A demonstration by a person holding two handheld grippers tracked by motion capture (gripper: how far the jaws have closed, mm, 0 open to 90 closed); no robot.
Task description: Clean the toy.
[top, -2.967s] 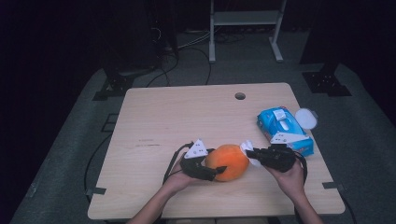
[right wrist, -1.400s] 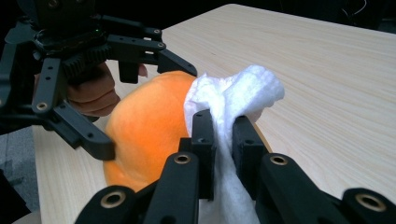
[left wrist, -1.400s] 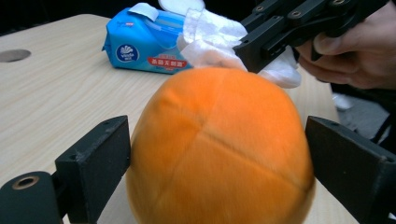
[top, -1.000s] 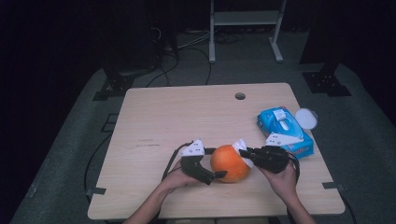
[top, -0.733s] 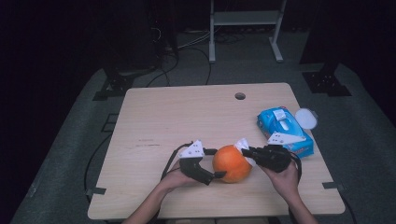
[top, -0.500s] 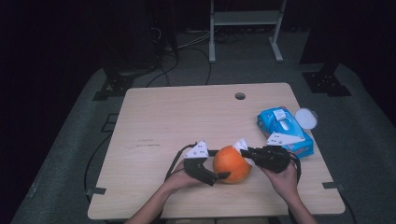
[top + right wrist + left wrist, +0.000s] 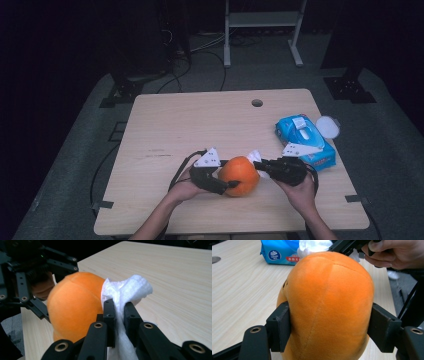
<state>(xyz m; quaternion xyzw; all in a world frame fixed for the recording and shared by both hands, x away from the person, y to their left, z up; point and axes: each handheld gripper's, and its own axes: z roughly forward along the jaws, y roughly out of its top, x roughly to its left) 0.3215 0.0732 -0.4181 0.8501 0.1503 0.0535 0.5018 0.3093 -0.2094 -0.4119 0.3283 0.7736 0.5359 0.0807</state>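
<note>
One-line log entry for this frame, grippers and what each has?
left gripper: jaws just closing, pads on orange plush ball | right gripper: shut on white tissue, touching ball | blue wipes pack: on table, right

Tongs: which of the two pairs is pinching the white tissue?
The right tongs, shut on the crumpled white paper tissue beside the orange plush ball. The left tongs instead clamp that plush ball from both sides.
</note>
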